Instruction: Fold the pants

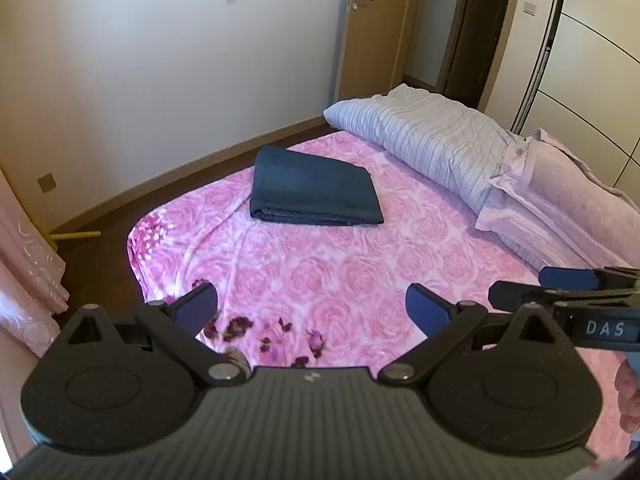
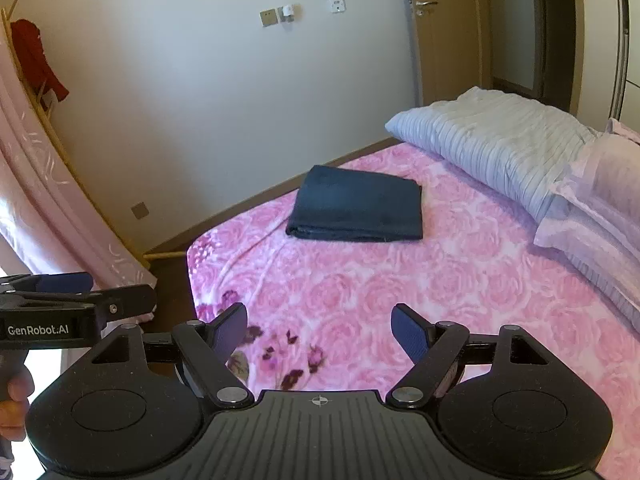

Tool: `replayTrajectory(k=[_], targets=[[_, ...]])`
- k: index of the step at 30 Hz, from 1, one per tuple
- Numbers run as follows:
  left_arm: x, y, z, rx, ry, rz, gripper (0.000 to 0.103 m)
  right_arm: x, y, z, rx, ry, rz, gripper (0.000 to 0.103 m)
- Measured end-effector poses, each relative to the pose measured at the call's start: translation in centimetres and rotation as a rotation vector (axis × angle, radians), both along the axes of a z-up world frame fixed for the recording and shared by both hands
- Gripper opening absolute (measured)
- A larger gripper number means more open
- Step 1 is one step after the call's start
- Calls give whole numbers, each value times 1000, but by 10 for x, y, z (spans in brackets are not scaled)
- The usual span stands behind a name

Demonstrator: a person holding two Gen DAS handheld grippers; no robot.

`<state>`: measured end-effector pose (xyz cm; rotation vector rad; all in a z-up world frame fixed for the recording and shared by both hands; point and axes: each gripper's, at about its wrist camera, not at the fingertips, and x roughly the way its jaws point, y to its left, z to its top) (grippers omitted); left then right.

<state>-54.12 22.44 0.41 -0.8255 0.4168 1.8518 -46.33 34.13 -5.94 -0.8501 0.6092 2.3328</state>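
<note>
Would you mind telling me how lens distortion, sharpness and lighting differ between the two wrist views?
Left wrist view: strong fisheye bowing of the wardrobe; folded pants sharp, left claw soft; sunlit patch on the pink blanket. Right wrist view: curved door, bluish wall, right claw slightly blurred.

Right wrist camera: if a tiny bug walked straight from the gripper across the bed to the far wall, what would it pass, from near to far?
right gripper → dark purple flowers printed on the pink rose blanket → folded dark blue pants → brown baseboard → white wall
</note>
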Motion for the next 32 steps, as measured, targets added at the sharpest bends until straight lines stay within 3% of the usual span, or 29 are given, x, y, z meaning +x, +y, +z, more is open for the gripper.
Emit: replayTrajectory(k=[32], targets=[[5,-11,-3,-15,16,-7,99,1,-11,-1,0,-4,21,76]])
